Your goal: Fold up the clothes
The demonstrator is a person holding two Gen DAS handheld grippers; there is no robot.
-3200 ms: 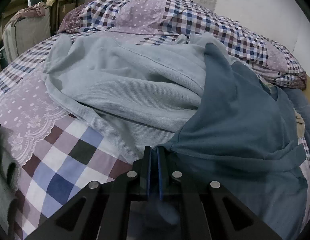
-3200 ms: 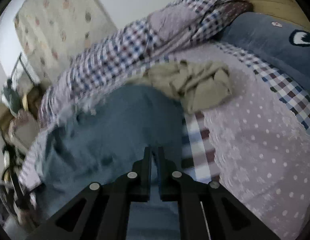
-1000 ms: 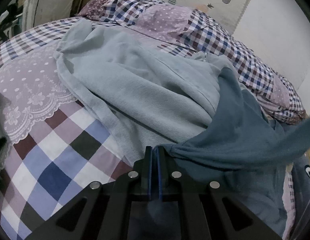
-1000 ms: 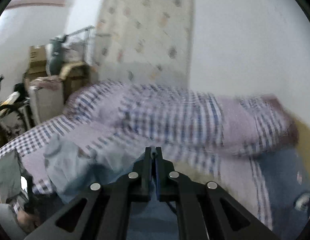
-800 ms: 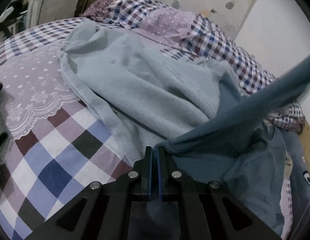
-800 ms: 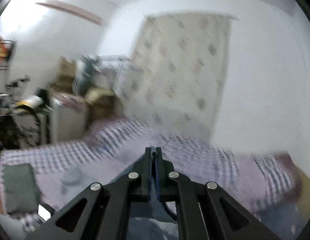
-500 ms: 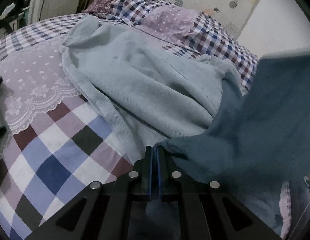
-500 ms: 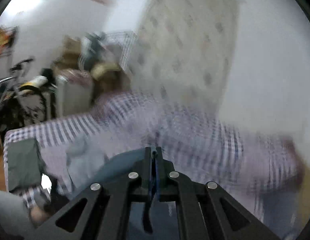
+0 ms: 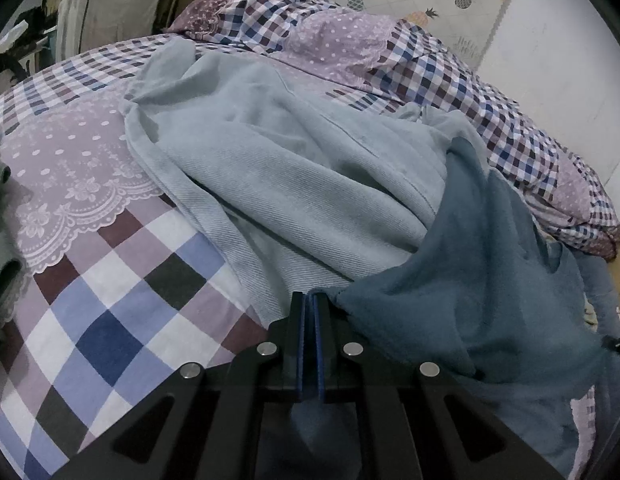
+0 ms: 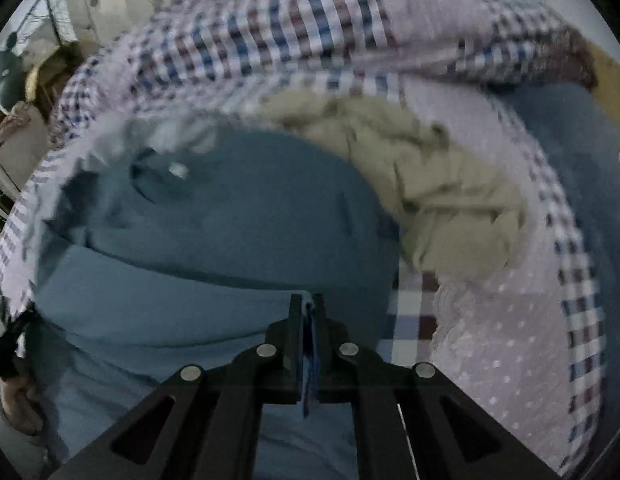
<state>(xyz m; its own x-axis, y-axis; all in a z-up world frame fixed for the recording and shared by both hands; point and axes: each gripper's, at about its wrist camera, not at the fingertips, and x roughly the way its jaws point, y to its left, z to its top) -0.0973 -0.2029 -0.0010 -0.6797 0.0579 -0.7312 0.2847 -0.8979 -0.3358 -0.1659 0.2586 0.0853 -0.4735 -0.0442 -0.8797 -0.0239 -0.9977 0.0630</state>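
The bed (image 9: 122, 316) carries three loose garments, none folded as far as the views show, so the task looks barely begun. Largest is one pale grey garment (image 9: 294, 168), rumpled mid-bed. One teal garment (image 9: 481, 288) overlaps its right edge and seems only being spread. One tan garment (image 10: 437, 188) lies bunched beyond it. The left gripper (image 9: 308, 304) and right gripper (image 10: 308, 308) are each pressed together, pinching teal cloth.
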